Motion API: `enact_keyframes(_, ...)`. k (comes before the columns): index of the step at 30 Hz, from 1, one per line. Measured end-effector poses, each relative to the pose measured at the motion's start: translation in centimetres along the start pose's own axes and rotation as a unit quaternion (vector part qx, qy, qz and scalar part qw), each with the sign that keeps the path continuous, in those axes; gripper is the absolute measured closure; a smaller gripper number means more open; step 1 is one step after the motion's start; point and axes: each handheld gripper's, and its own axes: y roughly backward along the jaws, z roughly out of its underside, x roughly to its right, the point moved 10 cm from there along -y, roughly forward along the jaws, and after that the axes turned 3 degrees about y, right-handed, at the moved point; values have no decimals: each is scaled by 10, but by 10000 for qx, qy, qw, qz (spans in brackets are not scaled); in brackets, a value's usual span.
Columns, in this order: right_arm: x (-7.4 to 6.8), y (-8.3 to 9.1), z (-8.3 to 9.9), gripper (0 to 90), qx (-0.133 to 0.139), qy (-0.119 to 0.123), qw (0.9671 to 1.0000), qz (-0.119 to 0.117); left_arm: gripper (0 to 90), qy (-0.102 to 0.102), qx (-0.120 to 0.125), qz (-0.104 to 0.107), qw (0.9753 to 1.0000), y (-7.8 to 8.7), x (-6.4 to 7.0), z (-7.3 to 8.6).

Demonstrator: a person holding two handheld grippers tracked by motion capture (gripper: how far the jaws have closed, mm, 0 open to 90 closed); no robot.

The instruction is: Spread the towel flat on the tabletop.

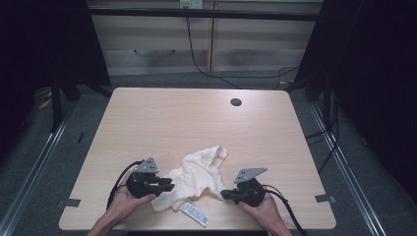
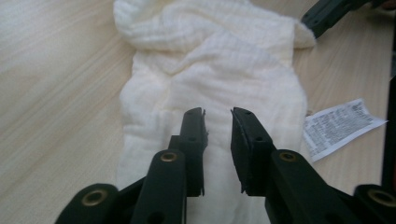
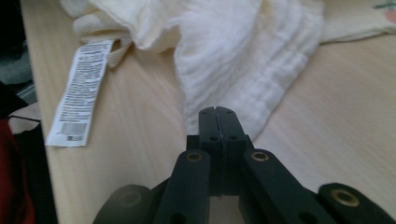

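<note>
- The table (image 1: 162, 113) carries one crumpled cream cloth (image 1: 196, 179) near your edge, lying between your two grippers.
- Your left gripper (image 1: 167, 187) sits over the cloth's left end, jaws a narrow gap apart with nothing between them; its own view has the fabric (image 2: 210, 79) spread right under the tips.
- Your right gripper (image 1: 225, 194) has its jaws pressed together at the cloth's right edge (image 3: 243, 70) (whether fabric is pinched there, I cannot tell).
- This looks like the grasping step: next, lower the left jaws and close on a fold.
- The printed label (image 3: 81, 91) reads clearly from the right gripper view; from above it is a small white strip (image 1: 194, 214).
</note>
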Motion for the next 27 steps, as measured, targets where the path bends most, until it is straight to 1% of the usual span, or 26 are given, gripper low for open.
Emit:
enact_keyframes(1,-2,-1,-1,900,1,28,10000,-5,766,10,-91,25,10000,-3,-1,2)
enact_keyframes(2,-4,-3,-2,900,17,43,10000,-35,785,10,-91,25,10000,-3,-1,2)
enact_keyframes(3,-4,-3,-2,900,17,43,10000,-35,785,3,-141,-2,9999,-7,-3,4)
enact_keyframes(4,-6,-4,-3,877,17,26,10000,-65,795,-16,-268,-83,9996,-11,-8,9)
enact_keyframes(5,-3,-2,-6,855,81,54,10000,-11,824,-23,-234,-61,9997,-11,-8,9)
enact_keyframes(6,-2,-1,-7,849,111,39,9999,-10,831,4,-194,-92,9998,-11,-12,8)
enact_keyframes(8,2,5,-11,814,287,61,9996,4,861,32,-156,-174,9997,-11,-18,7)
enact_keyframes(9,3,7,-12,788,309,97,9995,-27,882,86,-155,-81,9998,-11,-19,7)
enact_keyframes(10,3,8,-11,754,288,183,9994,-39,898,98,-169,-56,9998,-11,-22,6)
enact_keyframes(11,3,8,-10,739,219,253,9994,-76,899,91,-171,-155,9997,-12,-26,5)
enact_keyframes(12,4,8,-9,713,219,306,9993,-31,899,100,-154,-247,9995,-12,-30,3)
enact_keyframes(14,3,7,-7,663,253,359,9989,-137,899,186,-80,-266,9994,-14,-36,0)
enact_keyframes(16,3,5,-2,588,123,458,9988,-110,899,281,1,-275,9992,-15,-42,-2)
enact_keyframes(18,1,3,-1,575,141,516,9985,-131,898,321,25,-255,9992,-15,-43,-2)
enact_keyframes(21,-2,0,-1,583,111,736,9972,-88,895,387,42,-266,9989,-15,-45,-2)
enact_keyframes(22,-2,-1,-1,599,118,817,9966,-42,893,427,85,-271,9987,-15,-46,-3)
enact_keyframes(25,-1,-3,-1,690,85,1063,9942,161,875,516,102,-192,9984,-15,-46,-2)
enact_keyframes(26,0,-3,-1,740,81,1108,9936,202,869,476,94,-198,9986,-15,-46,-3)
enact_keyframes(27,1,-3,-2,802,81,1093,9937,230,866,469,120,-202,9986,-15,-46,-3)
